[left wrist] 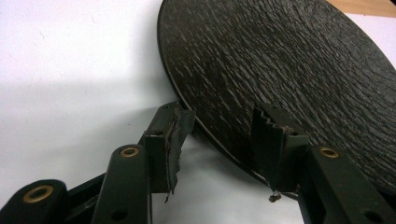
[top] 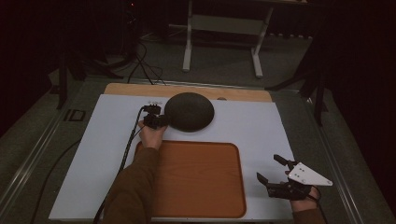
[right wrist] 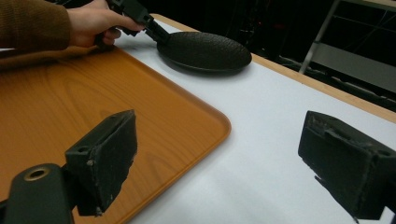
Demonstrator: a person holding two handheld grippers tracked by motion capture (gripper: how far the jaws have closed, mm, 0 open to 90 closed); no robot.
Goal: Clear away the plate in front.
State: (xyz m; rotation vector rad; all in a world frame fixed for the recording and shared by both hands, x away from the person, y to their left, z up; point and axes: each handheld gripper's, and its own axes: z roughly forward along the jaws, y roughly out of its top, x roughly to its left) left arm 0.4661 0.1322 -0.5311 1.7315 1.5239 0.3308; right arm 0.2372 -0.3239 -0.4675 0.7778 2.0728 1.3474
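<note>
A dark, textured round plate [top: 189, 112] [left wrist: 280, 60] [right wrist: 205, 49] lies on the white mat, beyond the orange wooden tray [top: 196, 179] [right wrist: 70, 102]. My left gripper [top: 156, 120] [left wrist: 223, 116] is at the plate's near-left rim. One jaw is outside the edge and the other over the plate's top, so the rim runs between them with a gap showing; it is open. The right gripper view shows it [right wrist: 149, 25] at the plate's edge. My right gripper [top: 267, 167] [right wrist: 217, 135] hovers open to the right of the tray, holding nothing.
The white mat [top: 252, 126] covers most of a wooden tabletop [top: 187, 89]. The left gripper's cable [top: 128, 144] trails down the mat's left side. A white metal frame [top: 219, 28] stands on the floor beyond the table.
</note>
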